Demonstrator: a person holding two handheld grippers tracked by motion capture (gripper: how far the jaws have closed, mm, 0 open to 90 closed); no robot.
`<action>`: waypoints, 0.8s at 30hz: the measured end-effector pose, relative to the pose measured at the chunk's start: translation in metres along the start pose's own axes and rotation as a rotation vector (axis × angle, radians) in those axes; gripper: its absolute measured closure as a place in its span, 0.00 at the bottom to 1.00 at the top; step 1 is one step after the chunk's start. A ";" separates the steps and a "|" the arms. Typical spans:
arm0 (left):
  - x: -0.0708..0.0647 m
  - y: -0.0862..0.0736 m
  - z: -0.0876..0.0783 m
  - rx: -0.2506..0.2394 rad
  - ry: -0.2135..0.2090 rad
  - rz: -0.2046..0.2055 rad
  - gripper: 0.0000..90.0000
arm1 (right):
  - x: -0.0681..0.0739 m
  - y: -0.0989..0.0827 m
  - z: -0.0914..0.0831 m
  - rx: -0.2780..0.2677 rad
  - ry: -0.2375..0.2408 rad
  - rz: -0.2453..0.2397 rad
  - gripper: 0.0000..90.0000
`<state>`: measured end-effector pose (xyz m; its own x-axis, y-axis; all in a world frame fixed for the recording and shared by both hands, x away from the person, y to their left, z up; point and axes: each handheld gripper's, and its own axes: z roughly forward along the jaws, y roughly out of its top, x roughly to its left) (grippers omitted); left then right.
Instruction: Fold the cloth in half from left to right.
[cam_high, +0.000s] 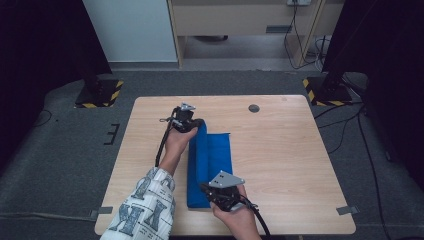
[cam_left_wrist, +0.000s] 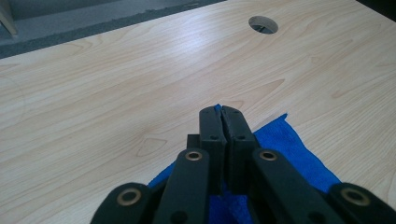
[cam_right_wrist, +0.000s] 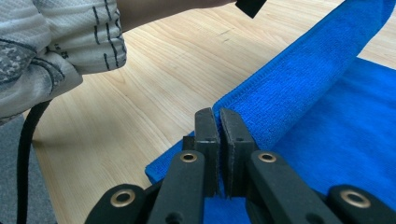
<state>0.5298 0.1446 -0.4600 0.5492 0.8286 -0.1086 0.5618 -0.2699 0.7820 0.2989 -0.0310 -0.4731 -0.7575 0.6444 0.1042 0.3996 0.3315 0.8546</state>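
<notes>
Midway through an apparent fold: left gripper (cam_high: 192, 122) and right gripper (cam_high: 216, 194) each pinch a corner of the blue towel's (cam_high: 220, 155) left edge, lifted over the half lying flat mid-table (cam_high: 280, 150). Laying it down remains.

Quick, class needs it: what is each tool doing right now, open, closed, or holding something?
Left tool: closed on the far corner of the blue cloth.
Right tool: closed on the cloth's near edge, lifting a fold.
</notes>
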 end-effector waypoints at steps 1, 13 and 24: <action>-0.001 0.000 0.002 0.004 -0.002 -0.002 0.97 | -0.001 -0.001 -0.001 0.003 0.002 0.003 0.97; -0.026 0.001 0.022 0.003 -0.031 0.013 0.97 | -0.014 -0.016 -0.013 0.030 -0.007 0.011 0.96; -0.038 -0.001 0.034 0.020 -0.041 0.018 0.97 | -0.020 -0.027 -0.017 0.051 -0.014 0.019 0.96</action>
<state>0.5298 0.0969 -0.4774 0.5844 0.8026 -0.1200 0.5633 -0.2947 0.7719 0.2947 -0.0649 -0.4896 -0.7428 0.6600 0.1126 0.4394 0.3537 0.8258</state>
